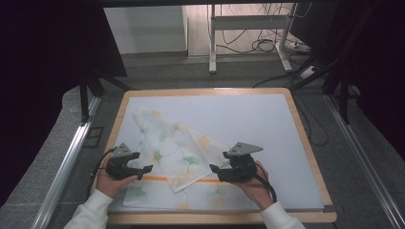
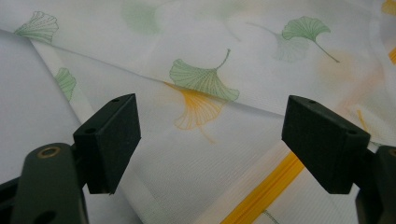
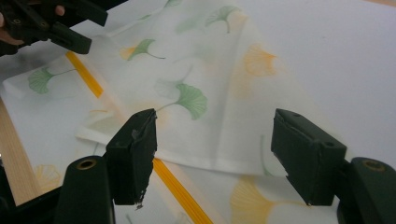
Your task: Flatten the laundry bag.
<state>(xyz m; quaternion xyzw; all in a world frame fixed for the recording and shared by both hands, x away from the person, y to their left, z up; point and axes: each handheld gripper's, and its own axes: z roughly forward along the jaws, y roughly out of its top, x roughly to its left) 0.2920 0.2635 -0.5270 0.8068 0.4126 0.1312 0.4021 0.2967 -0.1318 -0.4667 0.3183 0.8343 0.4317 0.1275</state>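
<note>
A thin white cloth printed with green and orange ginkgo leaves and an orange stripe lies on the near left part of the mat, one corner folded over toward the front. My left gripper sits at the cloth's left edge, jaws pointing right. In the left gripper view the left gripper stands open over the cloth with nothing between the pads. My right gripper is at the cloth's right side, jaws pointing left. In the right gripper view the right gripper is open above the folded corner of the cloth.
A white mat covers the wooden table. Past the table's far edge stand a desk frame and loose cables on the floor. Metal rails run along both sides. The left gripper shows at the top left of the right gripper view.
</note>
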